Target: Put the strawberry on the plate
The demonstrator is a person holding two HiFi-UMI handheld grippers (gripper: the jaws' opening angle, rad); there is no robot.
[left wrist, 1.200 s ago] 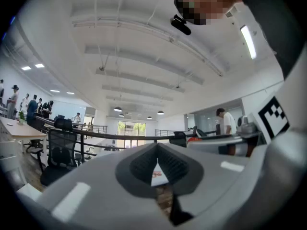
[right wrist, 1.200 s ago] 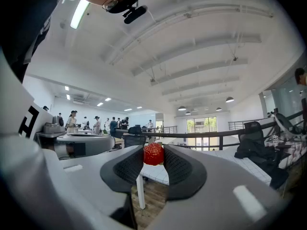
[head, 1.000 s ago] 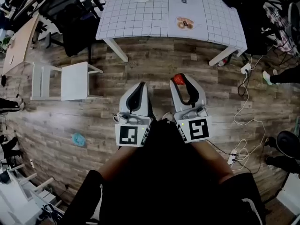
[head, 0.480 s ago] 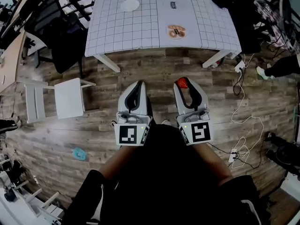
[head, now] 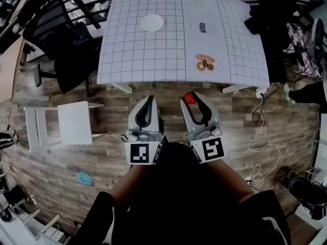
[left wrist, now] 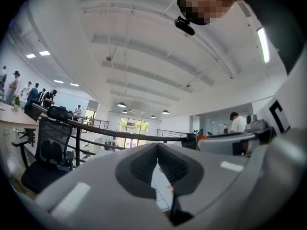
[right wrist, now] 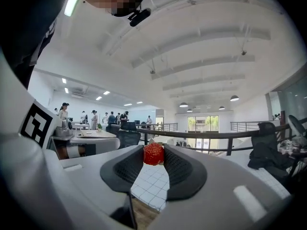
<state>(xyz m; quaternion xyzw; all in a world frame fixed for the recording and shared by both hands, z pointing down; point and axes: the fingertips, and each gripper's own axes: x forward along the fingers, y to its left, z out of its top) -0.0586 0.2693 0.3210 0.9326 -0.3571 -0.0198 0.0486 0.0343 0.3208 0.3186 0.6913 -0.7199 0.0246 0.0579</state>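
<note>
- The strawberry point(right wrist: 154, 154) is pinched at the tips of the right gripper point(head: 193, 97), over the floor point(head: 76, 157), just short of the table's point(head: 138, 60) near edge.
- The left gripper point(head: 152, 99) is closed, with nothing in it.
- The plate point(head: 152, 22) lies near the far edge, left of the middle.
- On that long reach the berry could slip from the tip hold and drop.

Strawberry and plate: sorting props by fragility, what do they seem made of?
The small red strawberry looks matte, uniformly red and dimpled: possibly a plastic or foam replica, possibly real. The round white plate looks smooth, ceramic or plastic; too distant to tell.
</note>
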